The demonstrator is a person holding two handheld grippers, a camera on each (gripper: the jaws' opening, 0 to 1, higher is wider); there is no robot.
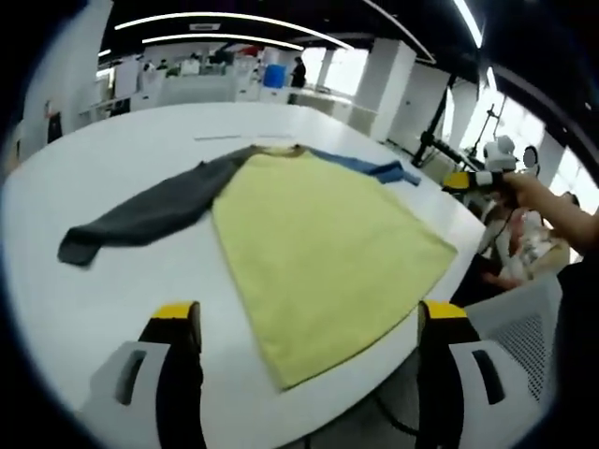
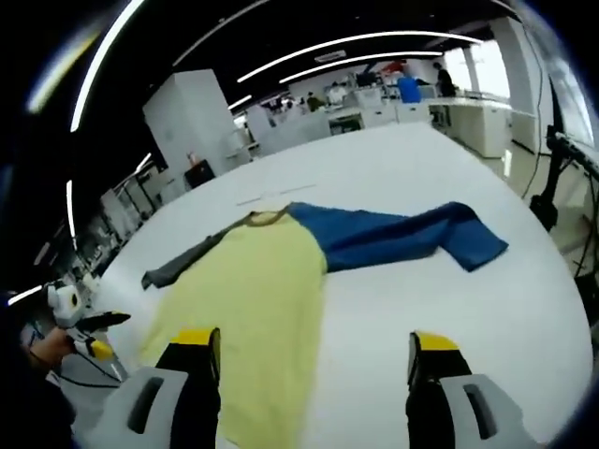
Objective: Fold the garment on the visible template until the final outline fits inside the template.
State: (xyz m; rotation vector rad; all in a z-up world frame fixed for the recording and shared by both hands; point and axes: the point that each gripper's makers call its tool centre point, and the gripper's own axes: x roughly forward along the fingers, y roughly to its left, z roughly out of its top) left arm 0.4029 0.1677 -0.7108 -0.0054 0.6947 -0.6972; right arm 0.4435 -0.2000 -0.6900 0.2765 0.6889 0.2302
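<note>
One long-sleeved garment [image 1: 318,234] with a pale yellow cloth body, a dark grey sleeve [image 1: 150,215] and a blue sleeve [image 2: 402,236] lies spread flat on the round white tabletop [image 1: 112,159], its sleeves stretched out to either side of the body and its collar on the far side from both cameras. Two pairs of tongs hang short of the garment's near hem, touching nothing: the left tongs [image 1: 309,323] stand wide apart over that hem and the tabletop edge, and the right tongs [image 2: 312,348] stand equally wide apart, one jaw over the yellow body. Beyond the garment's blue-sleeve side, in the left gripper view, a hand [image 1: 524,187] holds the other tool off the tabletop.
</note>
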